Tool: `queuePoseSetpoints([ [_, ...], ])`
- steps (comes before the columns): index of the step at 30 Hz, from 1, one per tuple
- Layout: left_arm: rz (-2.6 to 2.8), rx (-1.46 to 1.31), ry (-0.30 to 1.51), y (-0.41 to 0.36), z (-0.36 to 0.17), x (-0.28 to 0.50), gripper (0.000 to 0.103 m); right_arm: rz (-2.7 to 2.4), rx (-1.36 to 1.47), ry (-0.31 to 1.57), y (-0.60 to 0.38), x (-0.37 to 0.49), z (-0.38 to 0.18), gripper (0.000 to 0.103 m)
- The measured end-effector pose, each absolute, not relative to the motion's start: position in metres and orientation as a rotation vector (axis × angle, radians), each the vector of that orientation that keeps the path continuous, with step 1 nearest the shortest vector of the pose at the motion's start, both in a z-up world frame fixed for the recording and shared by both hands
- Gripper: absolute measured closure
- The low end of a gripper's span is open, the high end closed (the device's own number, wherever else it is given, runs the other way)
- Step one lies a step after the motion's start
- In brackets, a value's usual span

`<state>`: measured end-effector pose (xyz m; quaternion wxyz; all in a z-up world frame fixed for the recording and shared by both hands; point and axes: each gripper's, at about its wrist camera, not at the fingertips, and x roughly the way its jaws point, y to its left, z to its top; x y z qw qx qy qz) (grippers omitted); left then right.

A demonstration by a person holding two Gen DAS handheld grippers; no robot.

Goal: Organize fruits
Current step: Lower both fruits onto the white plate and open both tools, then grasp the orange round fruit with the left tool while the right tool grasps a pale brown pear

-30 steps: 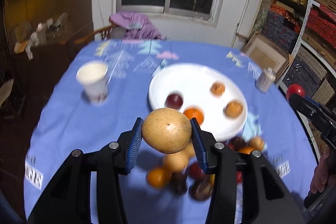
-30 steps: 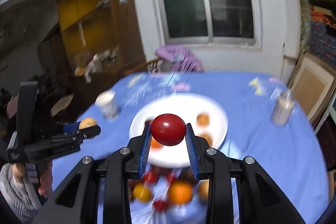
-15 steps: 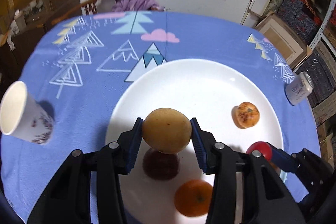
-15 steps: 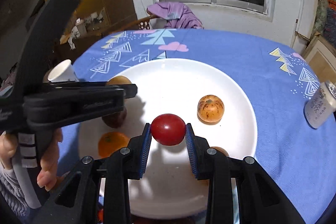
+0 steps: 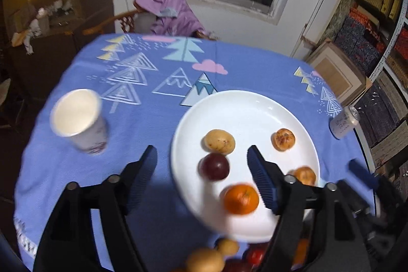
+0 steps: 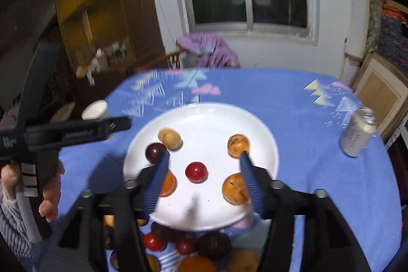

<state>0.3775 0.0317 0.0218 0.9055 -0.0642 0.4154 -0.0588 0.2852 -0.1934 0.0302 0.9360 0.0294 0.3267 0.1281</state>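
Jaws of both grippers (image 5: pixel 201 165) (image 6: pixel 202 167) opening, empty; small red fruit (image 6: pixel 196 171) visible only in right view.

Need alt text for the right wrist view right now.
The right gripper is opening, empty, over a white plate holding six fruits, a small red fruit between its fingers. More fruit lies loose on the blue tablecloth.

Both wrist views angle down, close over shared plate (image 5: pixel 255 103).
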Motion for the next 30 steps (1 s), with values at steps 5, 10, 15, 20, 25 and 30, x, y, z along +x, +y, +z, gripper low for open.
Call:
queuePoseSetpoints([
  [5, -0.086, -0.099, 0.785, 0.058, 0.018, 0.285, 0.028, 0.253, 0.147, 0.59, -0.221, 0.215, 0.024, 0.033],
  [10, -0.061, -0.089, 0.819, 0.068, -0.028, 0.229, 0.028, 0.203, 0.323, 0.63, -0.253, 0.187, -0.021, 0.032],
  [15, -0.06, -0.161, 0.877, 0.078, -0.056, 0.227, 0.028, 0.183, 0.398, 0.67, -0.266, 0.19, -0.038, 0.032],
  [20, -0.128, -0.19, 0.897, 0.072, -0.059, 0.237, 0.028, 0.176, 0.338, 0.664, -0.257, 0.187, -0.038, 0.029],
  [25, -0.109, -0.203, 0.938, 0.073, -0.075, 0.248, 0.025, 0.18, 0.335, 0.656, -0.258, 0.183, -0.036, 0.028],
  [30, 0.007, -0.243, 0.879, 0.1, -0.067, 0.242, 0.027, 0.18, 0.329, 0.652, -0.258, 0.181, -0.035, 0.028],
])
